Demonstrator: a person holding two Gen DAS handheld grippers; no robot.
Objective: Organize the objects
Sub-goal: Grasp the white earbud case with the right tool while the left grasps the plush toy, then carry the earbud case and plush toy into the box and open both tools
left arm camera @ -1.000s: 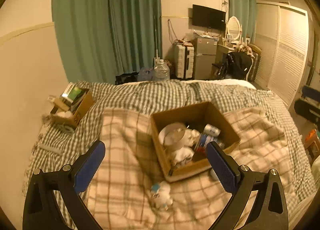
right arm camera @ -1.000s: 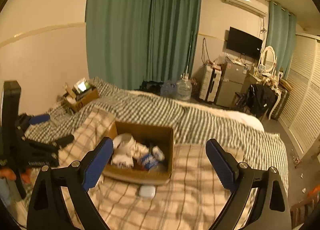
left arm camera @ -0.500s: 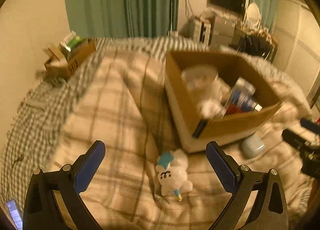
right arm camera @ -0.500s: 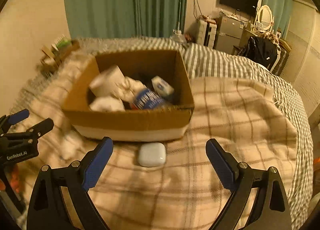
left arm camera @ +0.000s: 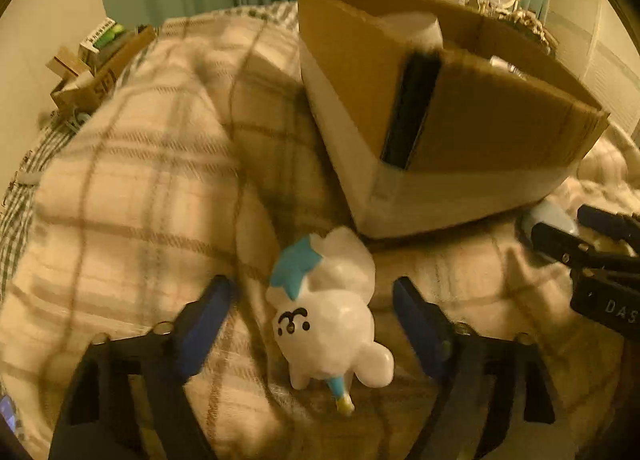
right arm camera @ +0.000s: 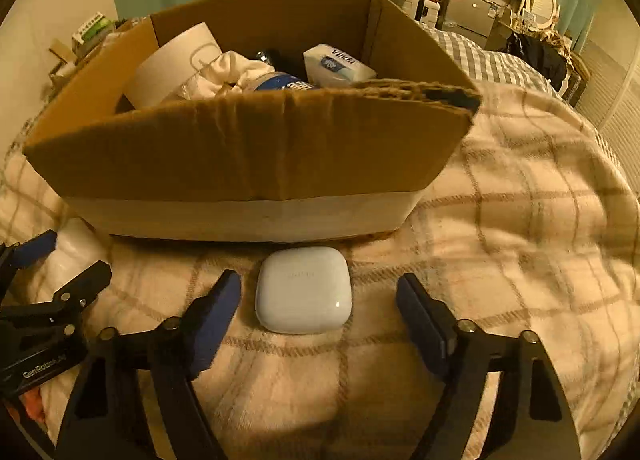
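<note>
A white plush toy (left arm camera: 332, 316) with a blue tuft lies on the plaid blanket just in front of the cardboard box (left arm camera: 472, 148). My left gripper (left arm camera: 316, 308) is open with its fingers on either side of the toy. A white earbud case (right arm camera: 303, 294) lies on the blanket in front of the box (right arm camera: 248, 164). My right gripper (right arm camera: 318, 300) is open with its fingers on either side of the case. The box holds a paper roll (right arm camera: 172, 68), a tissue pack (right arm camera: 336, 64), white cloth and a blue container.
The plaid blanket (right arm camera: 520, 200) covers the bed. A smaller cardboard box (left arm camera: 96, 60) with items sits at the far left by the wall. My right gripper (left arm camera: 592, 260) shows at the right edge of the left wrist view. Green curtains and furniture stand behind.
Both grippers have dropped and moved forward toward the blanket. The left now straddles the plush toy and the right straddles the earbud case. Both stay open.
</note>
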